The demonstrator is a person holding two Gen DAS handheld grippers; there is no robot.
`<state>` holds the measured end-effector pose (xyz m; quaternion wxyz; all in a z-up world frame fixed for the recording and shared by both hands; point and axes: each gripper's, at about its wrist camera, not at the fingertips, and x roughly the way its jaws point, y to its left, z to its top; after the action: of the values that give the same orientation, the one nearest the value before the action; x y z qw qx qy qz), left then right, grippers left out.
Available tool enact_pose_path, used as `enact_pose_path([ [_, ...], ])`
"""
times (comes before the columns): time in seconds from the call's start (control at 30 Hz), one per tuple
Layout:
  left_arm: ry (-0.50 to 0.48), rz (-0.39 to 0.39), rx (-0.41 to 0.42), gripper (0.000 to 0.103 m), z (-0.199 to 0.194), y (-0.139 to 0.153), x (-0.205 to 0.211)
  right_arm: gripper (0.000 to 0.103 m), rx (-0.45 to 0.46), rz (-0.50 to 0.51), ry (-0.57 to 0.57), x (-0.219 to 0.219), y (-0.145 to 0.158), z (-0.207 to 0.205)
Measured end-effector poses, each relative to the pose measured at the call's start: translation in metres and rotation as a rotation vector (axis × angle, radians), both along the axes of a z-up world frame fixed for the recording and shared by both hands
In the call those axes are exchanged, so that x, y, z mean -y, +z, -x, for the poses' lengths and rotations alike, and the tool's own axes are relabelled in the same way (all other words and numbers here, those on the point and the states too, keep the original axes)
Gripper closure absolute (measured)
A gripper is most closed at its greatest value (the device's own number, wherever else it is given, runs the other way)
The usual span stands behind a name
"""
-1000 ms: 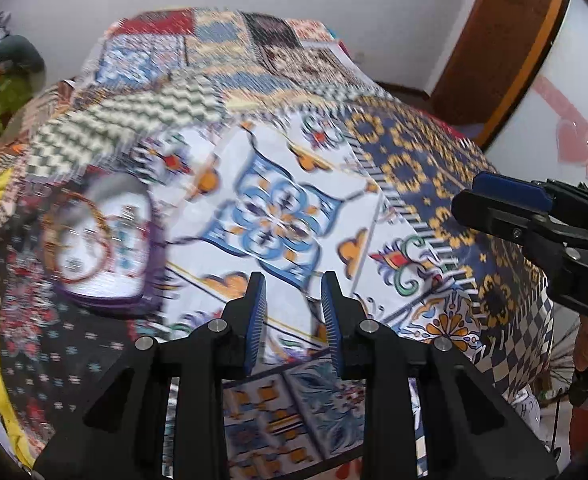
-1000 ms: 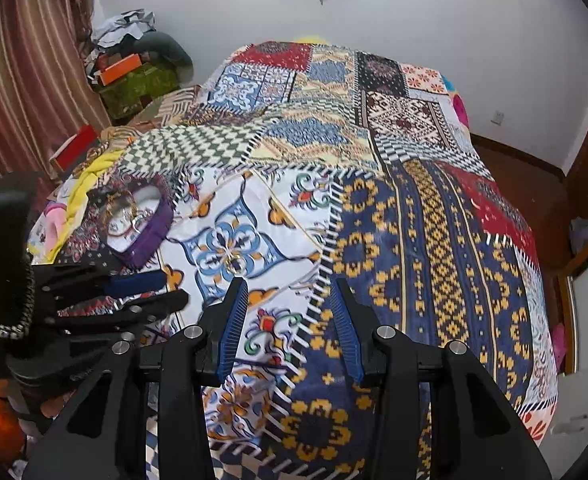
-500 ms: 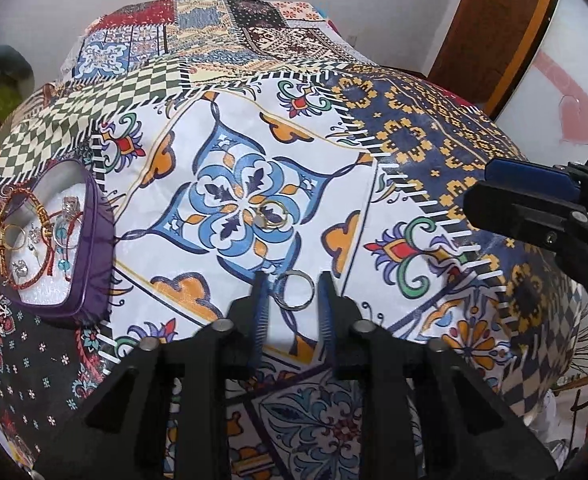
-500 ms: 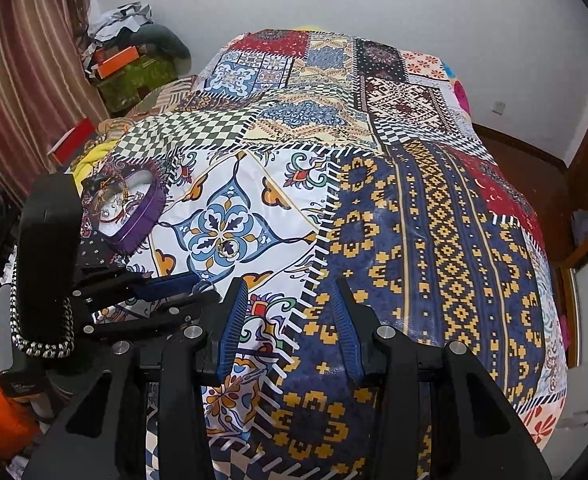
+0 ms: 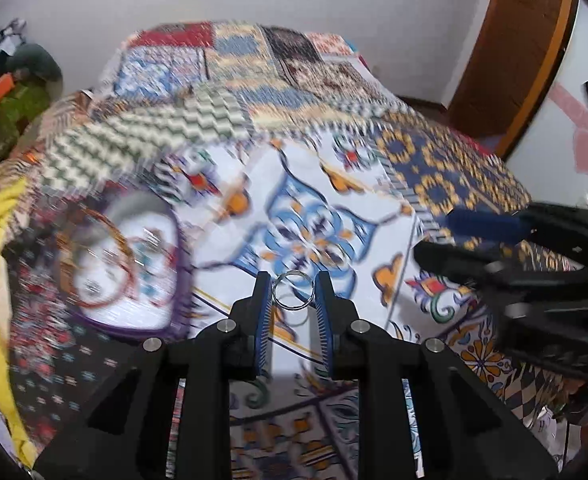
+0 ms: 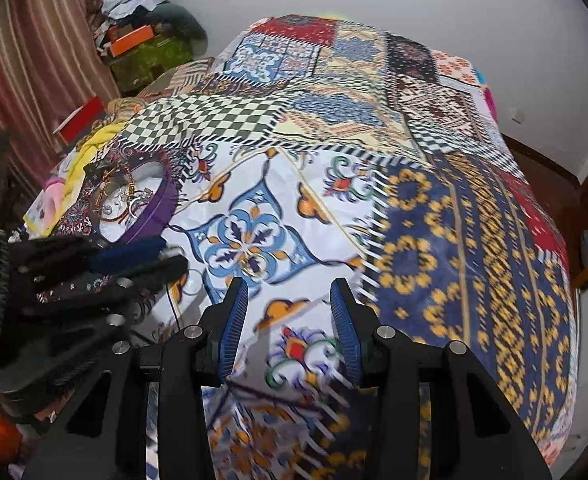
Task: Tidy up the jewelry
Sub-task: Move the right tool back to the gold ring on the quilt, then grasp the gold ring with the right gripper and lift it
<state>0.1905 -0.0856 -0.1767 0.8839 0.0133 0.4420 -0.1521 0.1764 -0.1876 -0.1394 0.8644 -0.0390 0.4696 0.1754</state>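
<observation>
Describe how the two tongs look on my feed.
Both are the same build: matte black angular bodies with triangular cut-outs and round silver screw heads. Each finger carries a blue ribbed pad. The left tongs show blue pads; the right tongs match. No cables, markings or sleeves can be made out.

We count two grippers (image 5: 293,295) (image 6: 289,305); one silver ring (image 5: 293,290); one gold ring (image 6: 253,263) on the quilt (image 6: 434,216); one purple jewelry box (image 6: 149,208).
</observation>
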Motion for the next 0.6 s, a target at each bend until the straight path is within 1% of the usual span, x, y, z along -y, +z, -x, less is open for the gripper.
enact_pose_path([
  [0.13, 0.034, 0.004, 0.054, 0.082, 0.001, 0.017, -0.016, 0.064, -0.035, 0.001, 0.029, -0.016, -0.009, -0.015],
  [0.27, 0.065, 0.021, 0.069, 0.082, -0.003, 0.023, -0.028, 0.064, -0.091, 0.006, 0.051, -0.027, -0.023, -0.027],
  [0.4, 0.084, 0.035, 0.065, 0.082, -0.004, 0.021, -0.038, 0.064, -0.153, 0.028, 0.068, -0.036, -0.04, -0.034],
  [0.6, 0.1, 0.046, 0.053, 0.082, -0.003, 0.015, -0.044, 0.064, -0.137, 0.043, 0.084, -0.039, -0.046, -0.034],
])
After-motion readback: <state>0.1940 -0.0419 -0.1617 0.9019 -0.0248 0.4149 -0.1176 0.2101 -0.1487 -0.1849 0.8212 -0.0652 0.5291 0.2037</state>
